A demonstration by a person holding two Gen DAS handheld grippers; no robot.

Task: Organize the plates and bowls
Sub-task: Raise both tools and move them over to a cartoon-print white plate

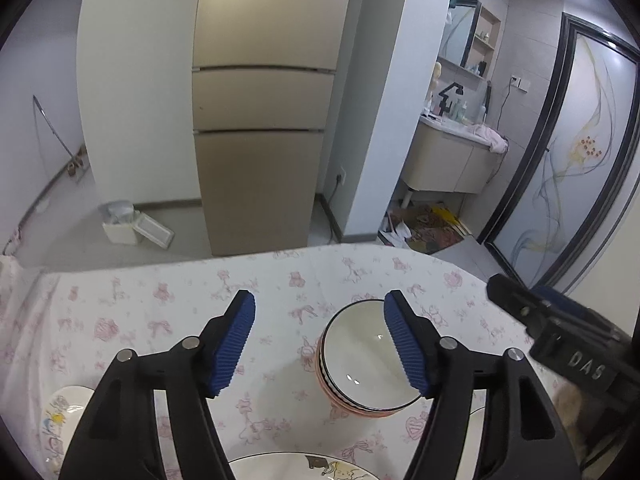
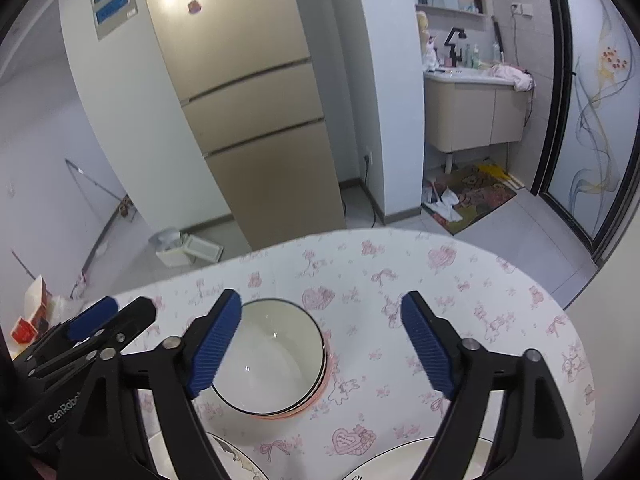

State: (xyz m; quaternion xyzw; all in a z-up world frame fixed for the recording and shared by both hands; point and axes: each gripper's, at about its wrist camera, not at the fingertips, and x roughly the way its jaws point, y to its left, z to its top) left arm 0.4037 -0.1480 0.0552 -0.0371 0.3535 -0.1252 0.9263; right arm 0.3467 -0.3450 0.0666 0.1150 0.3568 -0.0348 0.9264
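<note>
Left gripper jaws spread wide, holding nothing; right gripper likewise released and empty. Nearest, plate rims poke in under the jaws: one plate below the left pair, another plate below the right pair. Bowls stacked just beyond the left gripper's right finger, in right view partly behind the left-hand finger. Bare tablecloth ahead of both jaws up to the far table edge, then floor and fridge.
</note>
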